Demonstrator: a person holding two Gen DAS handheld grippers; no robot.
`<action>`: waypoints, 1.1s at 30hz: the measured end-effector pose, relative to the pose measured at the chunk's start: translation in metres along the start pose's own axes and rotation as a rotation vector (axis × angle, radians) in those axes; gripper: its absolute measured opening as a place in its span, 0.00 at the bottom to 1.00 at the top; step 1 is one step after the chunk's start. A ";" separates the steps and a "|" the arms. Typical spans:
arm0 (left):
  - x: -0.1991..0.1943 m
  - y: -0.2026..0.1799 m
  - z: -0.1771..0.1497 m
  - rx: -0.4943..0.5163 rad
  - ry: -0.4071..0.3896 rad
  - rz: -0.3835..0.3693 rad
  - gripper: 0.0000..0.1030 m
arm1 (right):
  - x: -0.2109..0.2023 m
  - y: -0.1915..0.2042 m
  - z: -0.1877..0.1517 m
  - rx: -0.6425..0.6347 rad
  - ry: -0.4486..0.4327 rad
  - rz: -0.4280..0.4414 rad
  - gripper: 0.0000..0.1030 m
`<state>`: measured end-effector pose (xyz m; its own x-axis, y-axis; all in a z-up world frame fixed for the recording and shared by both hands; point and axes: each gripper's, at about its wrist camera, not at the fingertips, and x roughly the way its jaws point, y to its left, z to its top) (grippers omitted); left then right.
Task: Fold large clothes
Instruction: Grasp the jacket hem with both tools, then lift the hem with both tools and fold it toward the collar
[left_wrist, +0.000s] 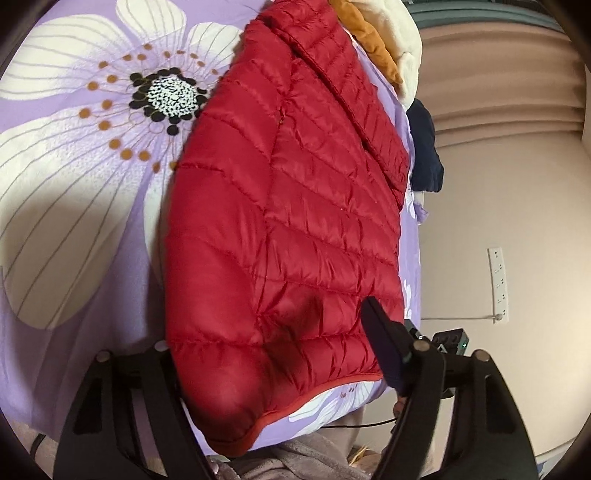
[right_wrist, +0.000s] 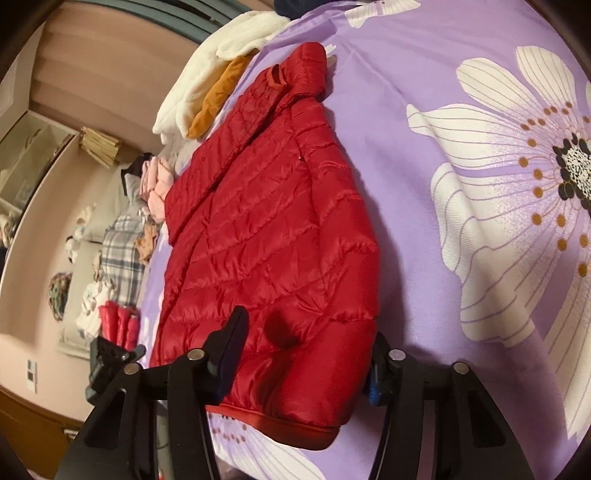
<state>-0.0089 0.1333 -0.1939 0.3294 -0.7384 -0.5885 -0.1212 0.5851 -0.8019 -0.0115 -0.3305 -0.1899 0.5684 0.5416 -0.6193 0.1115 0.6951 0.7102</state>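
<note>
Red jacket (left_wrist: 280, 206) lies on the bed (left_wrist: 74, 221), long axis running away from both tongs. Left tongs (left_wrist: 273, 354) and right tongs (right_wrist: 306, 354) each straddle the near hem, part-open, grip unclear.

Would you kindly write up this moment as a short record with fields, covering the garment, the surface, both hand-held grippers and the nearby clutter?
garment: red quilted jacket, lying flat, already folded narrow
surface: purple bedspread with large white flowers
left hand-held gripper: at the hem end, jacket between its fingers, grip not clear
right hand-held gripper: at the hem end too, jacket between its fingers, grip not clear
beyond the collar: cream garment and orange garment, bunched
</note>
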 end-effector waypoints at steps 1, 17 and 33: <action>0.000 0.001 0.000 0.001 0.001 0.001 0.73 | 0.000 0.000 0.000 -0.005 -0.004 -0.006 0.49; -0.014 -0.018 -0.001 0.107 -0.033 0.085 0.13 | -0.027 0.033 -0.004 -0.165 -0.167 -0.070 0.13; -0.103 -0.120 -0.014 0.346 -0.208 -0.043 0.13 | -0.112 0.104 -0.008 -0.372 -0.379 0.047 0.12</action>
<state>-0.0417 0.1342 -0.0383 0.5144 -0.7018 -0.4929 0.2079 0.6596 -0.7223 -0.0698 -0.3151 -0.0494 0.8283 0.4151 -0.3763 -0.1786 0.8322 0.5248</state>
